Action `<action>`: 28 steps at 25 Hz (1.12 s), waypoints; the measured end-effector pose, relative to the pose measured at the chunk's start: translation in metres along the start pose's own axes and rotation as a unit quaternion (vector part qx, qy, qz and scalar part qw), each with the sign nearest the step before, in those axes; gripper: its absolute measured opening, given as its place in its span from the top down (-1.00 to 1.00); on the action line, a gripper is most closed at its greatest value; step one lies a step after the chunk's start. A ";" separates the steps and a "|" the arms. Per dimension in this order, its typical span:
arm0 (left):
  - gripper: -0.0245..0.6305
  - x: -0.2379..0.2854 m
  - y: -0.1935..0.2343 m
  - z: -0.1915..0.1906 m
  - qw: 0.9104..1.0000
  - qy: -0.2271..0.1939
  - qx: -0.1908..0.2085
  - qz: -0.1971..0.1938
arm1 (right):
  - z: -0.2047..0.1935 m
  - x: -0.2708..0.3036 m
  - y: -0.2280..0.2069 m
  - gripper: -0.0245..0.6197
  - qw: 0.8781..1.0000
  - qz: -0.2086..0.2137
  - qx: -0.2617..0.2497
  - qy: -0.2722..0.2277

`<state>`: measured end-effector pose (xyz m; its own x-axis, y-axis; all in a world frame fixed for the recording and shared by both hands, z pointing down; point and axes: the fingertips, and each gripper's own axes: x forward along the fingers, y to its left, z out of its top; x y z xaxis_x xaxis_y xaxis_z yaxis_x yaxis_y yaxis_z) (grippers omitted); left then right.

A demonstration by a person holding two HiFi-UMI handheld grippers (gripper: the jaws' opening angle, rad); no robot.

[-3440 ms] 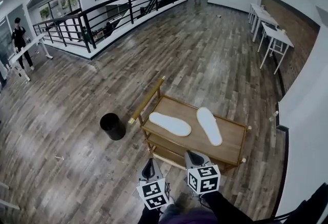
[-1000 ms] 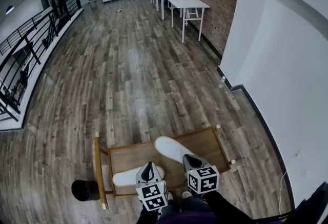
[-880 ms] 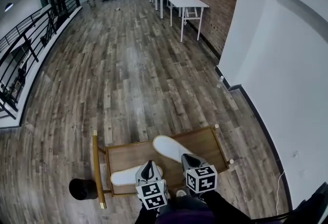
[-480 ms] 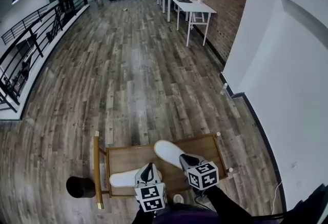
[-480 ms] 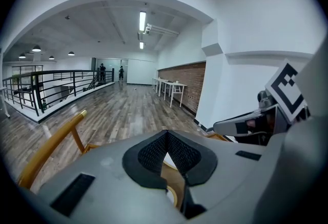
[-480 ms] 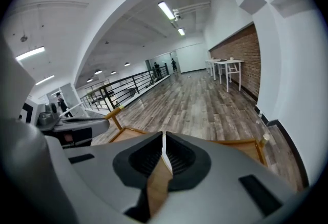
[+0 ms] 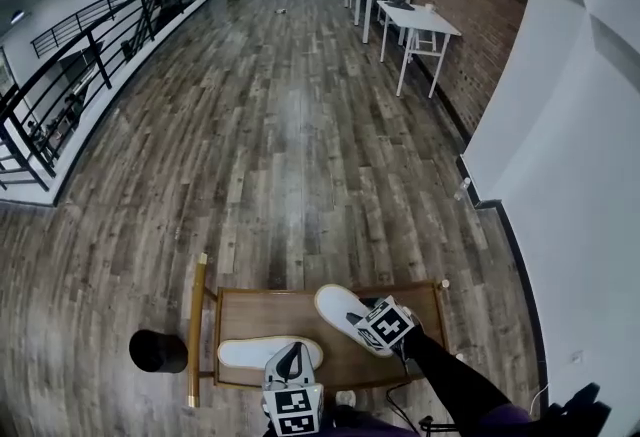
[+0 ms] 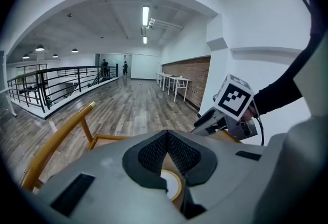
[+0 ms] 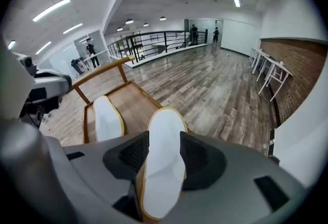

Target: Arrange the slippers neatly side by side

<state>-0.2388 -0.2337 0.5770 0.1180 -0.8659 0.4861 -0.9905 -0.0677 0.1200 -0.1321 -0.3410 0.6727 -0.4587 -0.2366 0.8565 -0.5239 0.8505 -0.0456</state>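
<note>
While both slippers are lying on the rimmed top of the wooden cart [image 7: 290,317], they are not pointing the same way. The left slipper [image 7: 262,353] is lying with its long axis across the head view, along the cart's near edge, with one end toward the cart's handle [image 7: 197,325]. The right slipper [image 7: 338,308] is lying aslant, its long axis running from upper left to lower right in that view. The two are sitting close together but apart, and I cannot tell which end of either is the toe. The right gripper [image 9: 160,152] is pointing down over the right slipper. Its jaws have just been opening and are standing wide on either side of the slipper, which is running lengthwise between them. The left gripper [image 8: 166,138] is hovering over the left slipper's inner end with its jaws closed together, holding nothing. A black bin [image 7: 157,350] is standing on the floor beside the handle, and its inside is not showing.
</note>
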 end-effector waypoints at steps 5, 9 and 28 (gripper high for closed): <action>0.92 -0.003 0.004 0.000 1.000 -0.002 -0.006 0.008 | -0.022 0.037 -0.016 0.42 0.996 -0.017 -0.019 0.089; 0.92 -0.001 0.012 -0.002 1.000 0.005 -0.006 0.018 | -0.045 0.051 -0.021 0.42 0.988 -0.015 0.011 0.152; 0.92 0.009 0.005 0.006 1.000 0.002 0.004 -0.005 | -0.094 -0.005 -0.030 0.86 0.930 0.023 0.358 0.077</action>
<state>-0.2434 -0.2444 0.5766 0.1289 -0.8635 0.4876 -0.9897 -0.0810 0.1182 -0.0471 -0.3213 0.7180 -0.4131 -0.0914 0.9061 -0.8753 0.3145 -0.3673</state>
